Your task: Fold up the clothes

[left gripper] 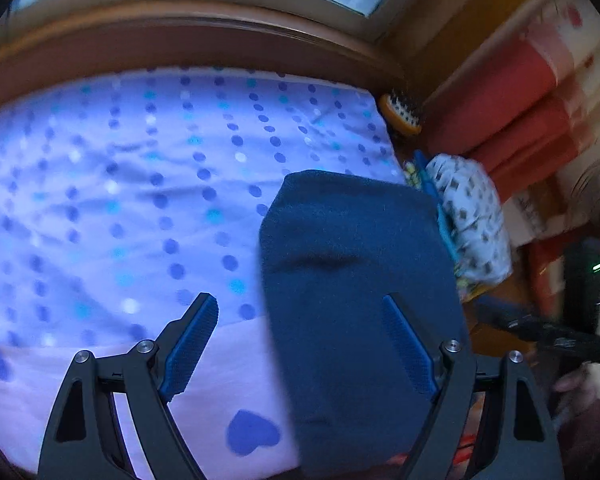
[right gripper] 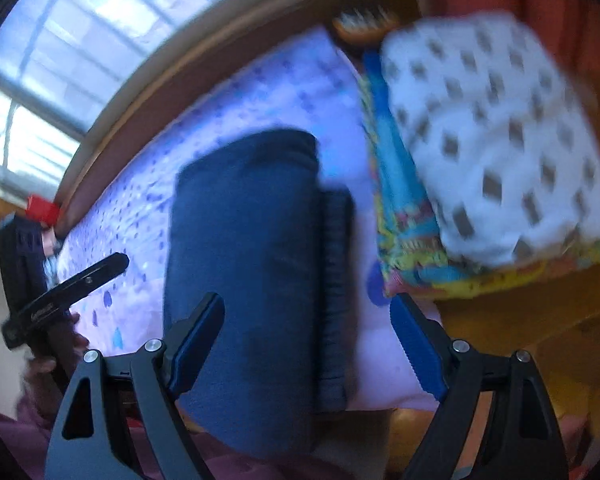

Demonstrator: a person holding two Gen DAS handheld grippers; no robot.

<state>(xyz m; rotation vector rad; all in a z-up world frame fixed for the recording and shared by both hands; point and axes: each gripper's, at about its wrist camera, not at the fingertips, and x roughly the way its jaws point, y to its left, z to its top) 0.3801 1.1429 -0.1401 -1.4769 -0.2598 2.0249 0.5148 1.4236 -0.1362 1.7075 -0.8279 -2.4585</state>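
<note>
The dark blue garment [right gripper: 244, 264] lies folded into a long, thick rectangle on the bed sheet [left gripper: 120, 200], its surface soft and fleecy with a shallow crease across the middle; in the right wrist view we see a ribbed, darker band [right gripper: 334, 280] along its right edge. We see the left tool [left gripper: 300, 344] with its jaws spread wide, gripping nothing, one blue textured pad over the sheet and the other over the garment. The right tool [right gripper: 312, 340] is likewise spread wide and empty, straddling the garment from above. The sheet is pale lilac cotton, lightly wrinkled, printed with rows of blue and turquoise dots and larger blue hearts [left gripper: 252, 432]. Just beside the garment sits a stack of folded clothes [right gripper: 488, 132]: a white piece with small grey diamonds on top of a bright multicoloured one. A wooden headboard [left gripper: 180, 40] curves behind the bed, and an orange hairbrush [left gripper: 400, 116] rests near its corner. We can read no writing.
</note>
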